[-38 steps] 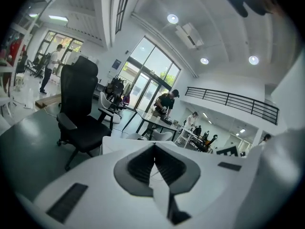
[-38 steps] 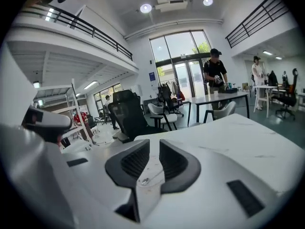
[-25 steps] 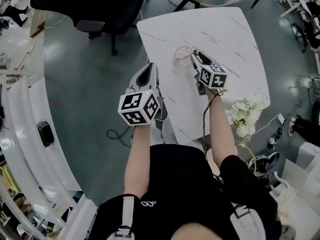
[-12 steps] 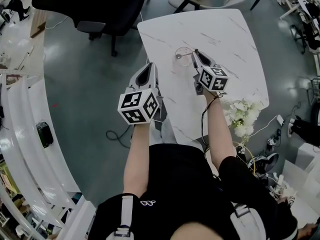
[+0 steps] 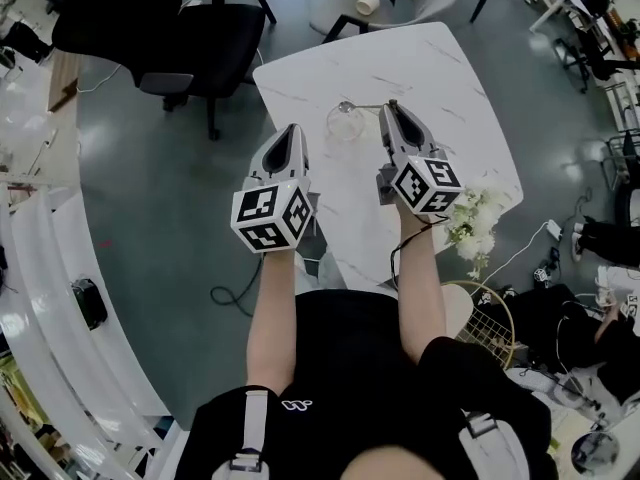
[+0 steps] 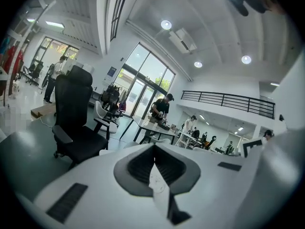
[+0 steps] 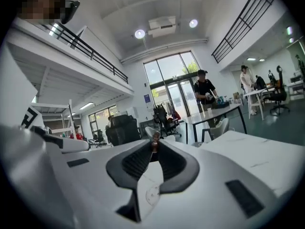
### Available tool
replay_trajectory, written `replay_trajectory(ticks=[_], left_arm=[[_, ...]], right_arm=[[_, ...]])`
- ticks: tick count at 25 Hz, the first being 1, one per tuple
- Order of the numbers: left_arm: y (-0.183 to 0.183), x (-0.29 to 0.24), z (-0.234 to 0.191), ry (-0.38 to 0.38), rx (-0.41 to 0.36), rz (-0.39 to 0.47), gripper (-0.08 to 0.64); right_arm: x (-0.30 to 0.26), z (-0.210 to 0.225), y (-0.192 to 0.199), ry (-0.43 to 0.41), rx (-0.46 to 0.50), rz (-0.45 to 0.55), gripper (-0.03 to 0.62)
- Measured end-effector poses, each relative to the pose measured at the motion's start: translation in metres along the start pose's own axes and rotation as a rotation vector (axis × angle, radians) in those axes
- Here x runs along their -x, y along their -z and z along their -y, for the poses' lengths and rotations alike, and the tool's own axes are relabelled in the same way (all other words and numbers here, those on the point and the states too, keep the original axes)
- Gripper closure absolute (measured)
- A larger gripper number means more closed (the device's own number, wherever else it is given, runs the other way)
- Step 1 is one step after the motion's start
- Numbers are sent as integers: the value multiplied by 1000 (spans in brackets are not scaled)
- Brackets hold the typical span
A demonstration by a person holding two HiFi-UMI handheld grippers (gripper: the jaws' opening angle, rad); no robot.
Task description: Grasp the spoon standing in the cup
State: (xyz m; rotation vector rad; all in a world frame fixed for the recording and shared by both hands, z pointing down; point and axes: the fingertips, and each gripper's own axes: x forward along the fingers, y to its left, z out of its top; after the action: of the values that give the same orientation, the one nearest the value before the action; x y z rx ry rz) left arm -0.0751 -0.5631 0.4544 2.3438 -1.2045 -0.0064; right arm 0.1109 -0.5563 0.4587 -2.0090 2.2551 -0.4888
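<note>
right claw (image 7: 155,146) pinches the spoon (image 7: 154,137) tip, only the head view shows the cup (image 5: 345,124); left claw (image 6: 154,148) closed.

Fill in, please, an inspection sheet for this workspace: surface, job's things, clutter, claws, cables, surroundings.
Surface: white marble table, mostly bare.
Job's things: glass cup on the table; spoon reaching from its rim to the right claw.
Clutter: nothing seen.
Claws: right claw shut on the spoon's handle; left claw shut, empty.
Cables: floor cable; wrist cable below the right claw.
Surroundings: black chair; flowers by the table.
</note>
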Motion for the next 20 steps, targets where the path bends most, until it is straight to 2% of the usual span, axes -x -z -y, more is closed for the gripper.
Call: replay_trajectory(ticks=[9, 13, 20], left_arm=[[-41, 5, 42, 31, -183, 96, 545], [-40, 3, 59, 71, -191, 107, 545], [-41, 5, 76, 94, -218, 116, 545]], right_arm=[[61, -29, -68, -4, 198, 126, 540], [76, -25, -75, 13, 223, 145, 540], [87, -24, -74, 6, 224, 146, 540]])
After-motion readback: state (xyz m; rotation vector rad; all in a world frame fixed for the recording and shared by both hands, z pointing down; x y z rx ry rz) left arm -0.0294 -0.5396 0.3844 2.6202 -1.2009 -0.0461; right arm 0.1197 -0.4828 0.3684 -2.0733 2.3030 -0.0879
